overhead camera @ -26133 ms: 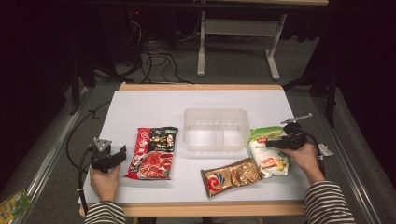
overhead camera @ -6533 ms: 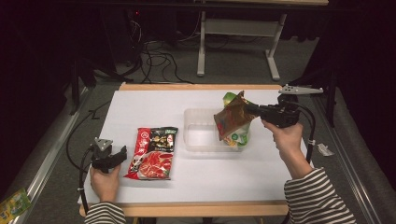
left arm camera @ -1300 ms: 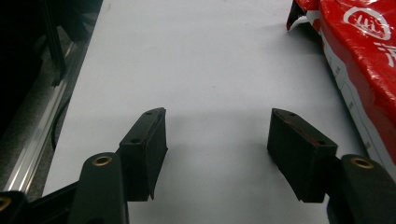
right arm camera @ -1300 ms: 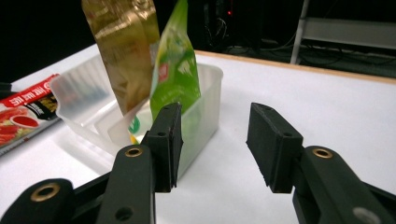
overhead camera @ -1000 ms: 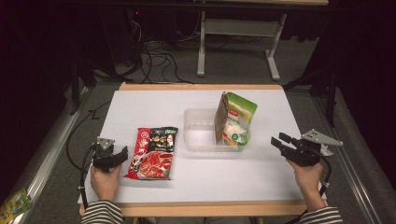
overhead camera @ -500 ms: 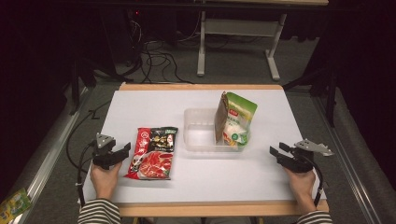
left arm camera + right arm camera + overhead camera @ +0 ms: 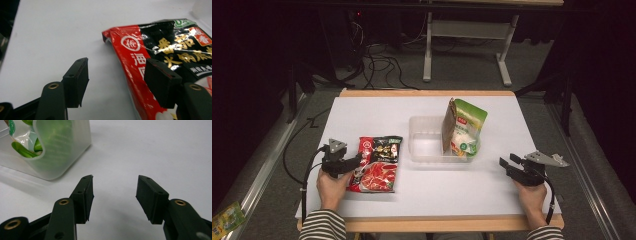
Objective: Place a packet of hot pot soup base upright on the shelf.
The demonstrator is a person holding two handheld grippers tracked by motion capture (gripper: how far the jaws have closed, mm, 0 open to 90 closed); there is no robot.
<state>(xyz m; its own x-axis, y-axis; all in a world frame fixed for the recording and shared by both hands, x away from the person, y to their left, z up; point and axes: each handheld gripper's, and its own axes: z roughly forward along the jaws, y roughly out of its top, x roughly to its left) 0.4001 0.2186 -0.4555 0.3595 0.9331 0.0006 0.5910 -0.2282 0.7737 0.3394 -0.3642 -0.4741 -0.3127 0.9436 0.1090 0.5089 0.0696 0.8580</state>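
Left gripper (image 7: 356, 164) fingers apart, right gripper (image 7: 506, 164) likewise

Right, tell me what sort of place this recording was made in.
Probably a lab or workshop set up for recording tabletop tasks, not a kitchen. A white-topped table stands on grey carpet, loose cables trail over the floor behind it beside a metal desk frame, and the surroundings are kept dark.

Both pouches (image 7: 462, 127) now stand in the tub (image 7: 424, 145); right gripper (image 7: 507, 165) — jaws just opened, empty — withdrawn.

Red and black sauce packet (image 7: 160, 50) shows a round white seal, gold Chinese characters including 番茄 and 火锅.
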